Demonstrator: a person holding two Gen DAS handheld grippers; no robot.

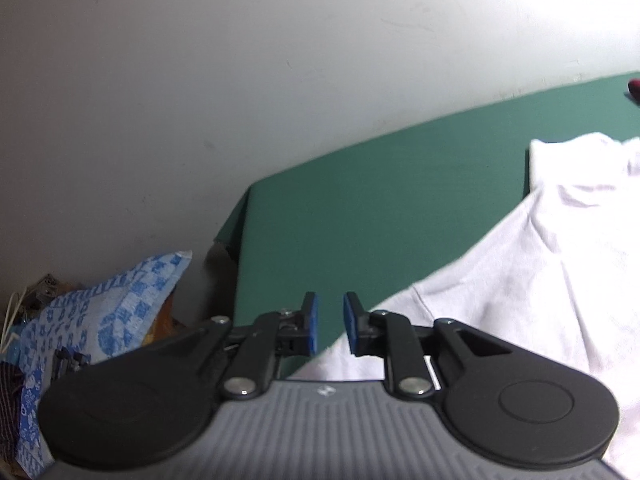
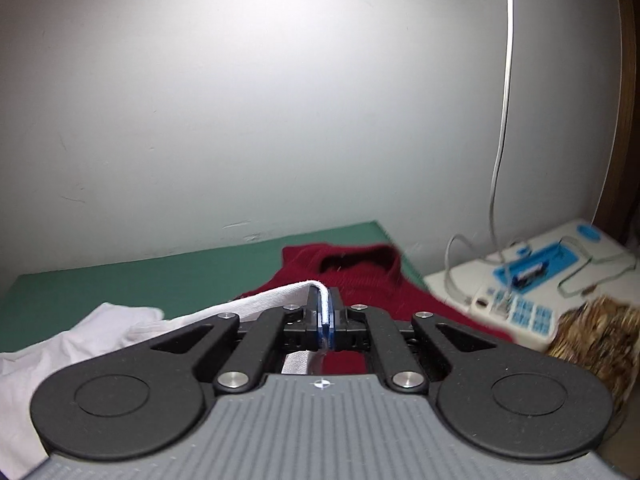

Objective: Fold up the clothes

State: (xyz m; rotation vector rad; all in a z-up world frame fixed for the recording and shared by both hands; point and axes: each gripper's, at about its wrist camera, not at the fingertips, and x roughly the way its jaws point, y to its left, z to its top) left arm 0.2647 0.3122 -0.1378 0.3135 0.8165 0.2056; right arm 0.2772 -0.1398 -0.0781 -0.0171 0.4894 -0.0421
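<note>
A white garment (image 1: 532, 280) lies on the green table cover (image 1: 360, 208), spreading to the right in the left wrist view. My left gripper (image 1: 331, 320) is open and empty, just above the garment's left edge. My right gripper (image 2: 326, 316) is shut on an edge of the white garment (image 2: 276, 296) and holds it lifted; the cloth trails down to the left (image 2: 80, 340). A dark red knitted garment (image 2: 360, 276) lies on the table beyond the right gripper.
A blue-and-white patterned cloth (image 1: 100, 312) sits on clutter left of the table. A white and blue device (image 2: 532, 280) with cables and a brown furry item (image 2: 600, 336) stand to the right. A pale wall (image 2: 280, 100) backs the table.
</note>
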